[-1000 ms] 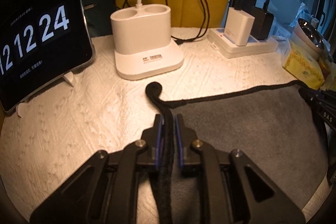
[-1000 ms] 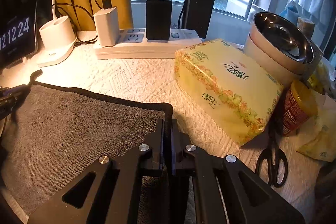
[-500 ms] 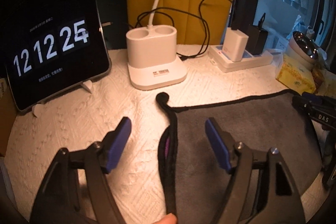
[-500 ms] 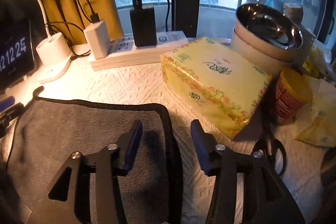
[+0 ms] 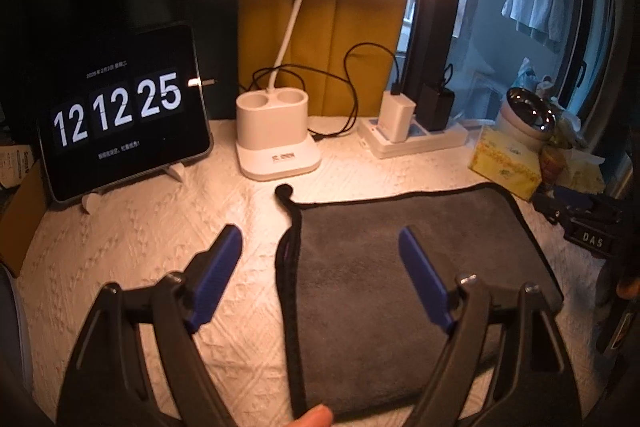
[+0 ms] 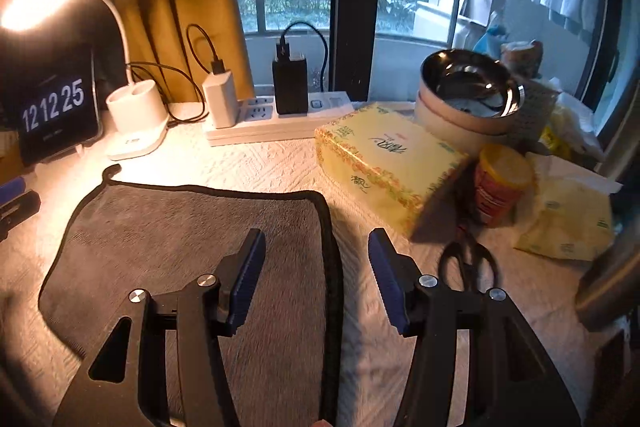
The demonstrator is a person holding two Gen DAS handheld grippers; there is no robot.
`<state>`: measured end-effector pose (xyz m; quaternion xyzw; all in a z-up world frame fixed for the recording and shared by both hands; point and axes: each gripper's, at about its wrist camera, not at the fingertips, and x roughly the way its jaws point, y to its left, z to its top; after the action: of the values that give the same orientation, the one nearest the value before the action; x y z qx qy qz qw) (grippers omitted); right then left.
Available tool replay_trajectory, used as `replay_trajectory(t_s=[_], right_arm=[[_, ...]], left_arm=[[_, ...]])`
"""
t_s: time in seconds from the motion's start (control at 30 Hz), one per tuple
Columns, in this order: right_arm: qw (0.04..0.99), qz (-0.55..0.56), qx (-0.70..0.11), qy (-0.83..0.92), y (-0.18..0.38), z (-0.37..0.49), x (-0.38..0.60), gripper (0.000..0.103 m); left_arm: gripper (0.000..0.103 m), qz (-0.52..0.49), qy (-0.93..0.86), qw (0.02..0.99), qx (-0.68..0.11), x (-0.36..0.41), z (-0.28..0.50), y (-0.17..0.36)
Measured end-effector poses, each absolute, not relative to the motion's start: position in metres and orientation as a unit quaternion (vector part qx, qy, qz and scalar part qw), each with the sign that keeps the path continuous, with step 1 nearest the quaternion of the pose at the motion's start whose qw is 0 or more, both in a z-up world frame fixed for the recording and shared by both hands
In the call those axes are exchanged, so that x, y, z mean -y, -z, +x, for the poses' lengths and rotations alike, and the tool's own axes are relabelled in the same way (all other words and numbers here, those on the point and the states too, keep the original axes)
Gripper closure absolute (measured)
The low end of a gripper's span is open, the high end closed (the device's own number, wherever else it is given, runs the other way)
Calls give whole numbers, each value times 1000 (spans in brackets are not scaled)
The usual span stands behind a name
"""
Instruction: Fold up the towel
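A grey towel [image 5: 400, 267] with a black hem lies folded flat on the white cloth-covered table; it also shows in the right wrist view [image 6: 180, 235]. My left gripper [image 5: 320, 251] is open and empty, raised above the towel's left edge. My right gripper [image 6: 316, 251] is open and empty, raised above the towel's right edge. A small hem loop [image 5: 283, 191] sticks out at the towel's far left corner.
A tablet clock [image 5: 120, 111] stands at the back left. A white lamp base [image 5: 276, 139] and a power strip [image 5: 412, 143] sit behind the towel. A yellow tissue box [image 6: 384, 163], stacked bowls [image 6: 468, 99], a red jar [image 6: 500, 187] and scissors [image 6: 468, 263] lie right.
Both grippers let go of the towel's hem, opened wide and pulled back and up. The towel stays flat on the table.
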<state>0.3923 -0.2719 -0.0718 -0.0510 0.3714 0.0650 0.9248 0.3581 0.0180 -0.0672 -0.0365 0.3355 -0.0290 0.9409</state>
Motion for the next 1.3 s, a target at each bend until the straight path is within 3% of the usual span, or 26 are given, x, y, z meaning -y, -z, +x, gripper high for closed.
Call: replay_trajectory(t_s=[0.67,1.3], right_arm=[[951,-52,-291,-93,22,277,264,47],[963,-46,-244,-105,-4,179,262,47]], left_arm=[[21,-57,61,964,-254,-7,243,6],[21,-50,56,975,-209,4,151,2]])
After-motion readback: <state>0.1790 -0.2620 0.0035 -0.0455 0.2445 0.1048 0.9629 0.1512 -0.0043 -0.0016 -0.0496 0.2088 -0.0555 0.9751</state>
